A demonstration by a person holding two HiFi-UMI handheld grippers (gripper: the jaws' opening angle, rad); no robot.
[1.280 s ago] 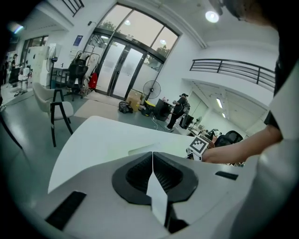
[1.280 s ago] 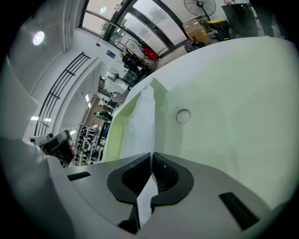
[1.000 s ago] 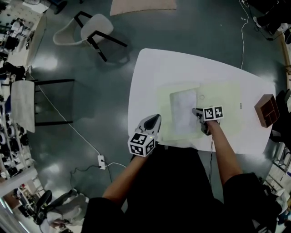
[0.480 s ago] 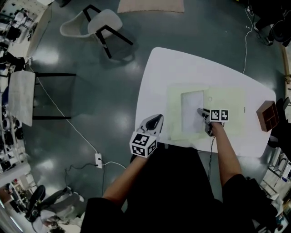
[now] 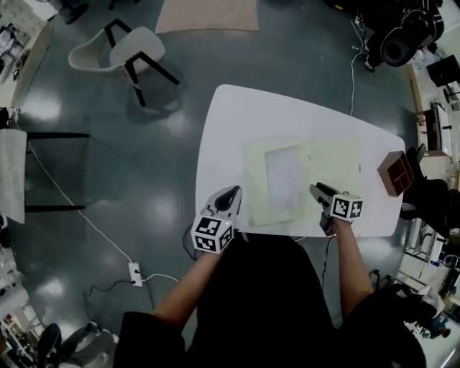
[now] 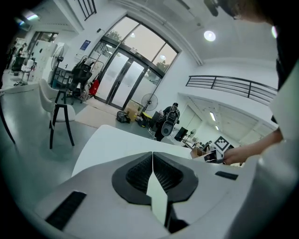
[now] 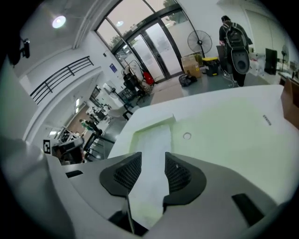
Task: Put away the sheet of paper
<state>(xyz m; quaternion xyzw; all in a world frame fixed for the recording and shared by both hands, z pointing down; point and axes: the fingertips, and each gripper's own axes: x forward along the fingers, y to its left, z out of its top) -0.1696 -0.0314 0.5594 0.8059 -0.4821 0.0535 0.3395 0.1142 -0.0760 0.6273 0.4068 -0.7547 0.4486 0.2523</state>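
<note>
Vs a second ago: the right gripper (image 5: 318, 190) is no longer sitting on the sheet of paper (image 5: 282, 176) — it's sitting higher and pulled back toward the near-right of the table (image 5: 237, 122), clear of the sheet's right edge. Its jaws have just been opening and are now standing wide apart, gripping nothing. In the right gripper view the sheet is showing through the gap, lying flat below, untouched. The left gripper (image 5: 231, 192) is hanging at the near-left table edge much as before, only drifted a little. Its jaws are meeting tip to tip with nothing between them. The sheet is sitting in the same spot on the mat.

Count: one sheet, one pale green mat (image 5: 334, 162), one table, two grippers, one brown wooden box (image 5: 395, 172) near the table's right edge, one small ring mark (image 5: 307, 157) on the mat just right of the sheet's far corner, one white chair (image 5: 129, 49) and one rug (image 5: 207, 14) on the floor beyond.

Position: the sheet is lying flat on the left half of the mat, long side running away from the person. It's lying between the two grippers — the right one near its near-right corner but apart, the left one further off, past the mat's left edge. Neither is touching it.
</note>
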